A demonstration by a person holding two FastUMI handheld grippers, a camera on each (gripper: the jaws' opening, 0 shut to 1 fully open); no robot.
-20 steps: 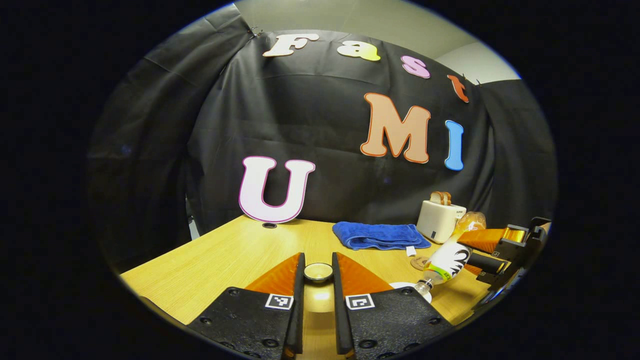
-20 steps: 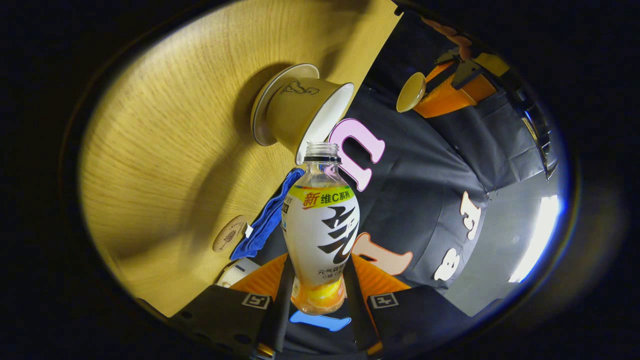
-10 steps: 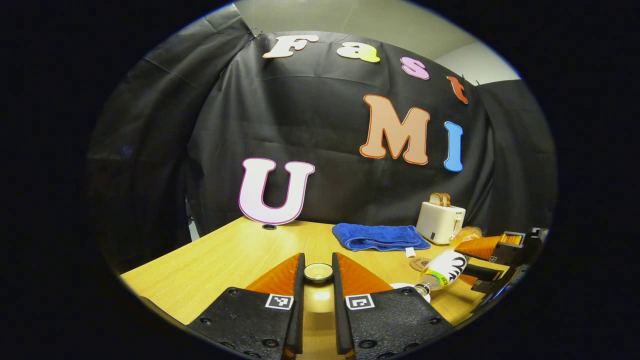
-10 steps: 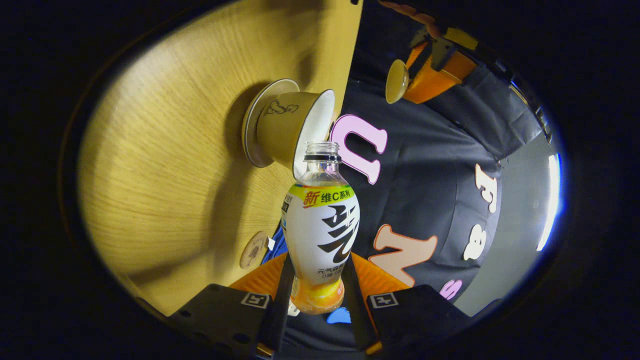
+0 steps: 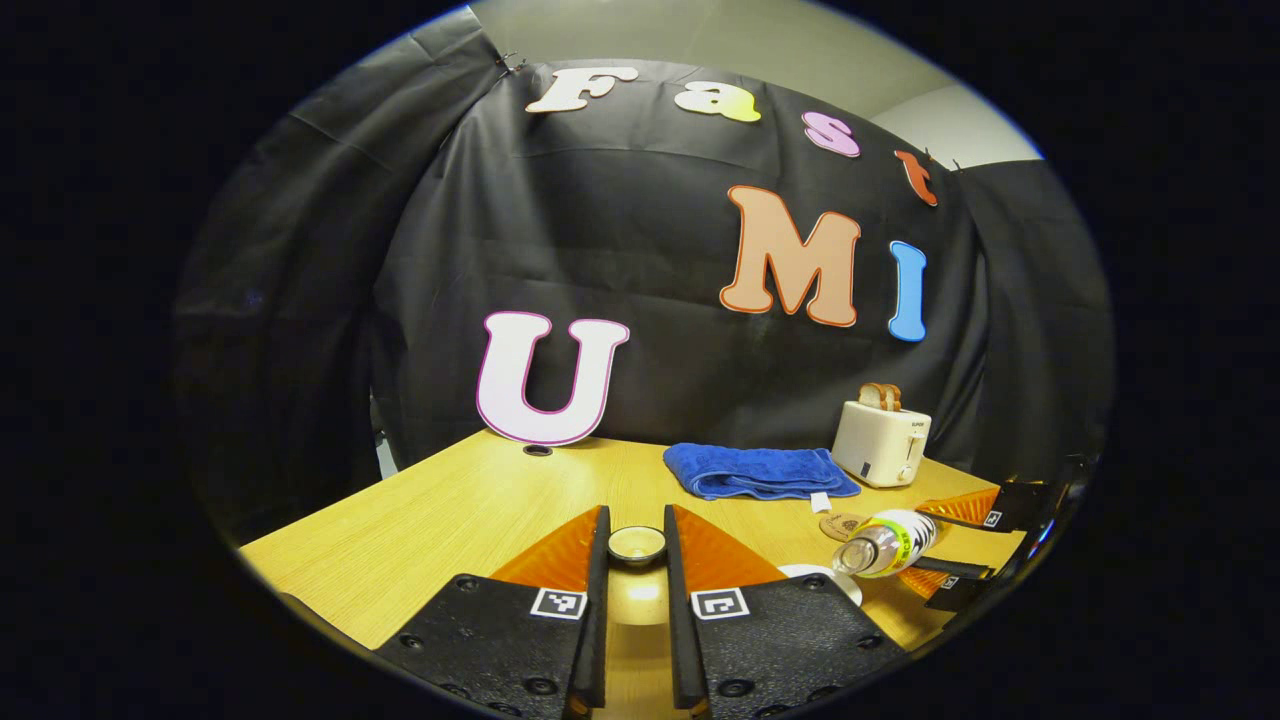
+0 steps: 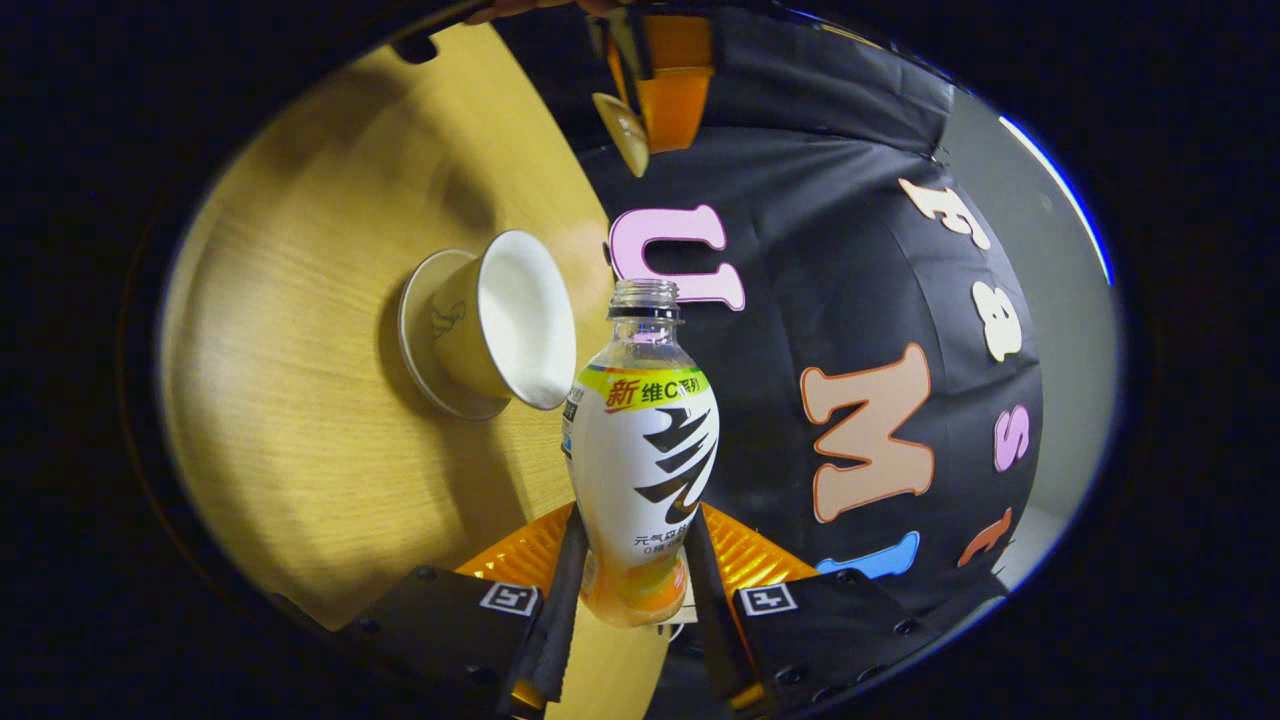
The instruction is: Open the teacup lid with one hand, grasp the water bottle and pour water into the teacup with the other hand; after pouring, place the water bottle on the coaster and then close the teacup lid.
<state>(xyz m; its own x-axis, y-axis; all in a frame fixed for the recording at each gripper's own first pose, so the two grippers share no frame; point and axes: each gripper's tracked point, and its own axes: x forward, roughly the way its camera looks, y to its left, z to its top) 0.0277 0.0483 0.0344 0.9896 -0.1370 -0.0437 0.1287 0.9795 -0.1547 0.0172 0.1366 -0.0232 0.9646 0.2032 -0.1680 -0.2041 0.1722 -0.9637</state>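
Right tongs [image 6: 632, 590]: both fingers clamped on the base of the water bottle [image 6: 640, 455], which lies tipped on its side, uncapped mouth level with the rim of the teacup [image 6: 500, 335] and just beside it. The teacup stands open on its saucer on the desk [image 6: 300, 450].

Left tongs [image 5: 635, 600]: fingers pressed on the knob of the teacup lid [image 5: 636, 545], held in the air well clear of the teacup.

Beyond the teacup, in the left gripper view: the coaster [image 5: 843, 525] just beside the bottle, then a blue towel [image 5: 758, 470] and a toaster [image 5: 882, 445] near the booth wall.
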